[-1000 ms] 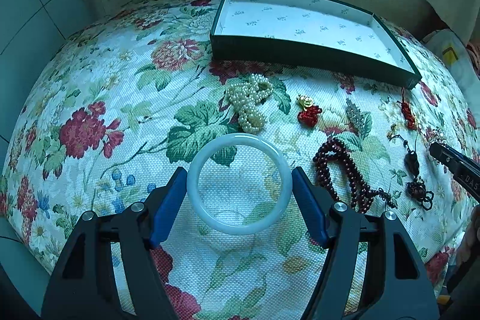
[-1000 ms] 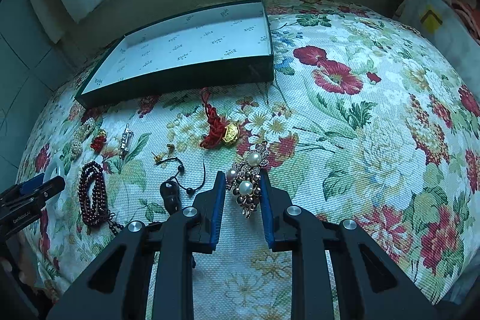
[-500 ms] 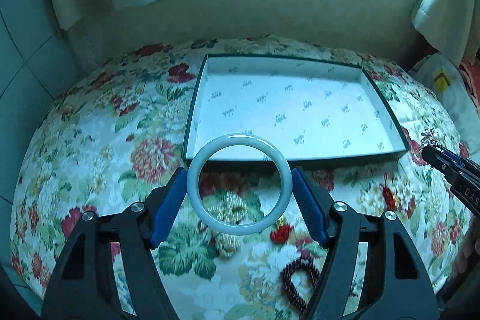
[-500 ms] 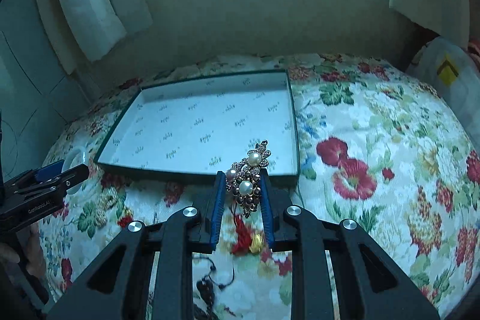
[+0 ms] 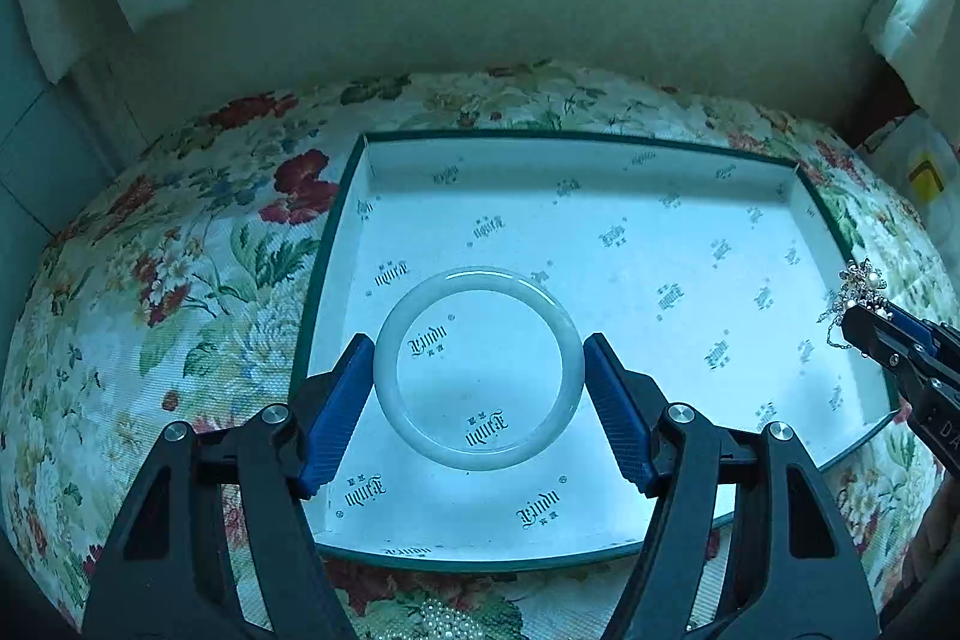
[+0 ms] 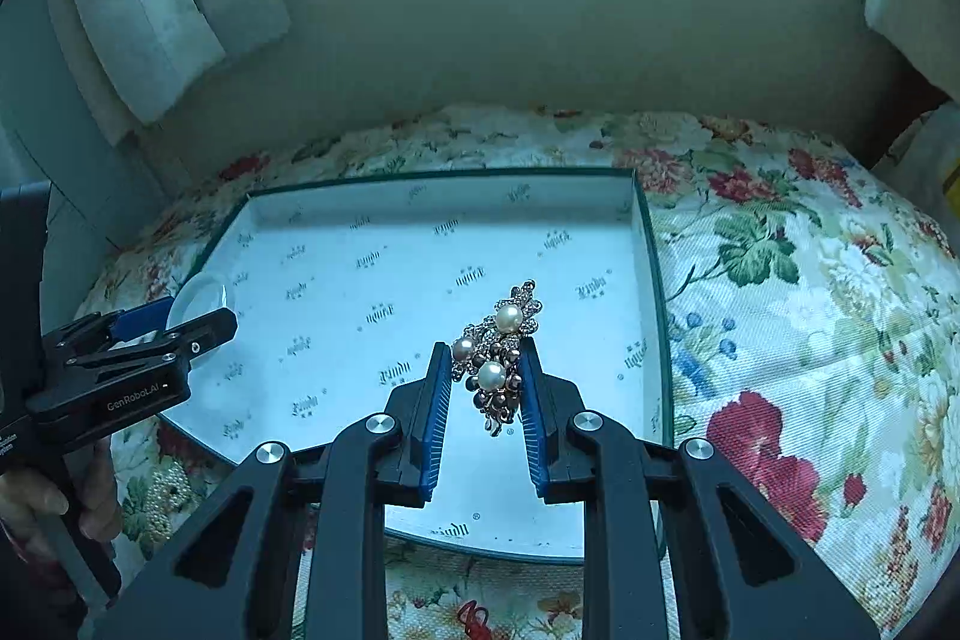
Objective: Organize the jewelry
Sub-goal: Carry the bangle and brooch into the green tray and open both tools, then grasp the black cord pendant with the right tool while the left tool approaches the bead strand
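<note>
Bangle [image 5: 478,367] (brooch [image 6: 495,361] too) now over box [image 5: 600,137]

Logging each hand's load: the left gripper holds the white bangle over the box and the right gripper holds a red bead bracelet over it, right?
Not quite. The right gripper holds a pearl brooch, as the right wrist view shows. The left gripper does hold the white bangle over the box.

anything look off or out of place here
Nothing stands out. The left gripper holds the white bangle and the right gripper holds the pearl brooch, both over the box.
</note>
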`<state>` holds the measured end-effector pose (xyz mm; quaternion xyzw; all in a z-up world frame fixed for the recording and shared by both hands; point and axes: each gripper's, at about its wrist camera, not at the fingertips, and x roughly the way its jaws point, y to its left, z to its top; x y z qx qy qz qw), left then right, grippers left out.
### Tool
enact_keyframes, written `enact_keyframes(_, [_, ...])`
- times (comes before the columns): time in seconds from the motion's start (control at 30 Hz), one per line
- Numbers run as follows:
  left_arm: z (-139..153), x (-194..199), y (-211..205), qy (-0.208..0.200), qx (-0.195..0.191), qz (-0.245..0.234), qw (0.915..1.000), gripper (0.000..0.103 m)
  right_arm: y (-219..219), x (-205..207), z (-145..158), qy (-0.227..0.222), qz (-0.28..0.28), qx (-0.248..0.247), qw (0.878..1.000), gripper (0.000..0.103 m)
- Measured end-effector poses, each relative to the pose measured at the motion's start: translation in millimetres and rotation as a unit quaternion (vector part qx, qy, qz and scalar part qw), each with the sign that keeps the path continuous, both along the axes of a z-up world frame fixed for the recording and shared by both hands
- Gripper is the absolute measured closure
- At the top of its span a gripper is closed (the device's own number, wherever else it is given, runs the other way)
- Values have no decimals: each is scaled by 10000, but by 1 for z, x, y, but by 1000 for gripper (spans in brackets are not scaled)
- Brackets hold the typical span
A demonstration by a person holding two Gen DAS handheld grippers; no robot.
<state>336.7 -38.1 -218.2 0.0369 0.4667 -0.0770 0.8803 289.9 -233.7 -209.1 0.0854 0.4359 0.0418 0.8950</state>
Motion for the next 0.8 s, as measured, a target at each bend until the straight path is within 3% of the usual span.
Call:
enact_keyframes(0.2, [-26, 3, 2, 227, 108, -42, 9997, 32, 2, 4, -29, 353, 13, -35, 9994, 80])
enact_keyframes(0.37, [-30, 3, 3, 218, 82, -36, 9997, 32, 0, 2, -37, 401, -16, -32, 9992, 79])
enact_keyframes(0.47, [-29, 3, 2, 175, 121, -76, 9997, 23, 0, 2, -37, 387, 7, -5, 9993, 76])
enact_keyframes(0.67, [-20, 2, 4, 111, 90, -73, 9999, 17, 8, -1, -28, 220, 60, -38, 9997, 47])
enact_keyframes(0.8, [-15, -3, 6, 104, 87, -79, 9999, 15, 3, -4, -20, 140, -24, -2, 9999, 45])
